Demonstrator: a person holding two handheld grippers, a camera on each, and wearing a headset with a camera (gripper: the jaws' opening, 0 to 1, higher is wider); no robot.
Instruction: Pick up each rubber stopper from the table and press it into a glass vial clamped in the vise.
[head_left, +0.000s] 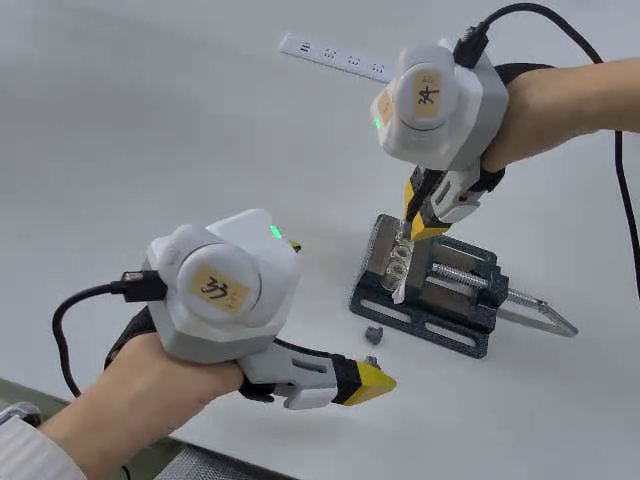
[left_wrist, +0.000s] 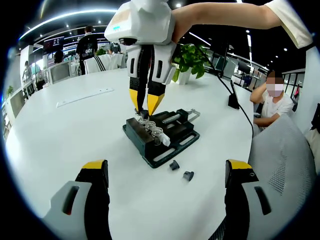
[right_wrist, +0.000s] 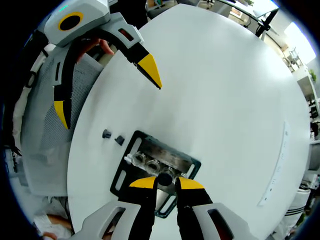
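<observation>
I see a dark stopper (right_wrist: 164, 178) pinched between the narrow jaws of my right gripper (right_wrist: 166, 183). It sits right over the near end of the row of vials (right_wrist: 143, 161) clamped in the vise (left_wrist: 145, 145). I can't tell whether it is seated in a vial's mouth or just above it. The other vials in the row show as clear glass rings and look unplugged.

Two loose stoppers (left_wrist: 173, 165) lie on the table (left_wrist: 75, 130) just beside the vise's base, close together but not touching. My left gripper (left_wrist: 166, 169) hangs near them on the side toward me, above the table, with its jaws spread wide and holding nothing.

In the head view the vise's screw handle (head_left: 540, 310) sticks out to the right. A white power strip (head_left: 330, 53) lies farther back on the table.
</observation>
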